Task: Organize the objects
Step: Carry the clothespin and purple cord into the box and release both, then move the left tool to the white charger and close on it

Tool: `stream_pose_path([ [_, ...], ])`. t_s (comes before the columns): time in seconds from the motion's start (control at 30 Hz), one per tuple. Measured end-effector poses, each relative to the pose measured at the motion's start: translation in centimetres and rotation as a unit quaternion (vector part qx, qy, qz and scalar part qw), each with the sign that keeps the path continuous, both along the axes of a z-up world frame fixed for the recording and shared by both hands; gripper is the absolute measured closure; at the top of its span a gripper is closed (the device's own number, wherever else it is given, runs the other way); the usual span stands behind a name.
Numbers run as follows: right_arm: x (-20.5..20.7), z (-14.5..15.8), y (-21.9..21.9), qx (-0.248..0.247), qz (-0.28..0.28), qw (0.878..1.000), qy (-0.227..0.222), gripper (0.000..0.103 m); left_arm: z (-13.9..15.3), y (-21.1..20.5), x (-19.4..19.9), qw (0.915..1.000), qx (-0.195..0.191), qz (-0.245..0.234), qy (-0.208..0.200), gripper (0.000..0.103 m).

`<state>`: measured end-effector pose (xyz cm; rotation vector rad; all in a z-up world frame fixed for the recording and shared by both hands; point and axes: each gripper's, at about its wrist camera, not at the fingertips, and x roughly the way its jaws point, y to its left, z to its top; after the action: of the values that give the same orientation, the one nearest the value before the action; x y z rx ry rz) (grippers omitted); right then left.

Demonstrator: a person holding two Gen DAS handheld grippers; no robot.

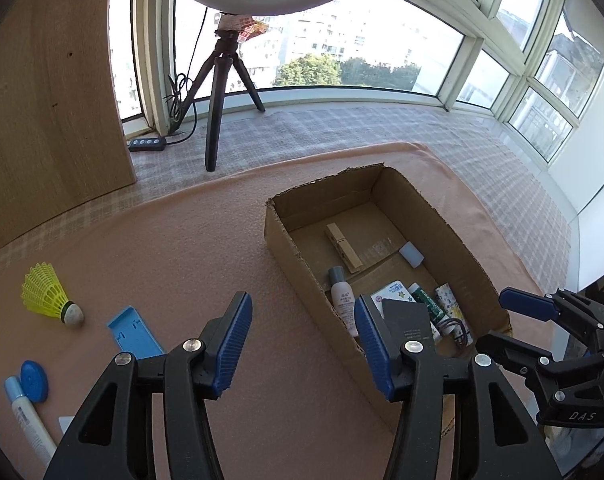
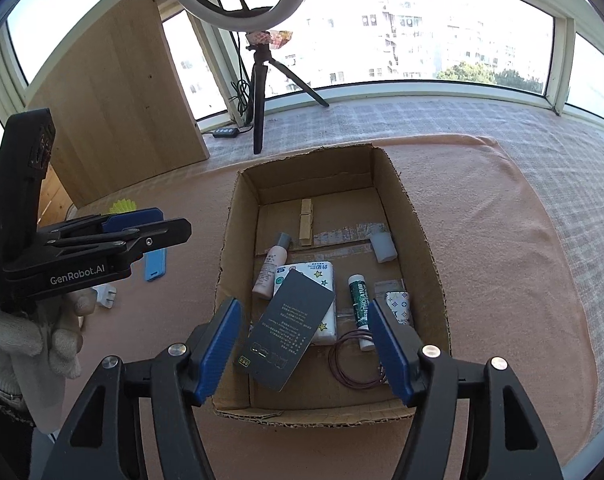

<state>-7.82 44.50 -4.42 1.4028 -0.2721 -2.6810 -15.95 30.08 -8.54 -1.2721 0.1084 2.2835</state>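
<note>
An open cardboard box point(image 2: 422, 216) holds a wooden clothespin point(image 2: 306, 222), a pink bottle point(image 2: 272, 266), a starred tissue pack point(image 2: 320, 274), a green lip balm point(image 2: 360, 304) and a dark card point(image 2: 288, 332) lying tilted on the pack. My right gripper point(image 2: 306, 344) hangs open above the box's near end, its pads clear of the card. My left gripper point(image 1: 304, 344) is open and empty over the pink cloth, just left of the box point(image 1: 286, 248). Further left lie a yellow shuttlecock point(image 1: 50, 296), a blue case point(image 1: 136, 336), a blue cap point(image 1: 34, 380) and a white tube point(image 1: 28, 420).
A ring light on a black tripod point(image 1: 214, 120) stands behind the box by the window. A wooden board point(image 1: 50, 112) leans at the back left. A white plug point(image 2: 106, 294) lies near the gloved hand point(image 2: 42, 340) that holds the left gripper. Checked cloth surrounds the pink cloth point(image 2: 502, 240).
</note>
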Motion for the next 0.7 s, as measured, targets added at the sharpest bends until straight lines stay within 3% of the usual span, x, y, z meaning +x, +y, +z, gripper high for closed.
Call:
stream_pose_path([
  [0.33, -1.0, -0.1, -5.0, -0.02, 0.038, 0.999, -0.005, 0.041, -1.8, -10.4, 0.1, 0.9968, -0.025, 0.073, -0.018, 0.046],
  [0.7, -1.4, -0.8, -10.5, -0.029, 0.074, 0.997, -0.018, 0.041, -5.6, -21.2, -0.8, 0.9858, -0.025, 0.142, -0.087, 0.046],
])
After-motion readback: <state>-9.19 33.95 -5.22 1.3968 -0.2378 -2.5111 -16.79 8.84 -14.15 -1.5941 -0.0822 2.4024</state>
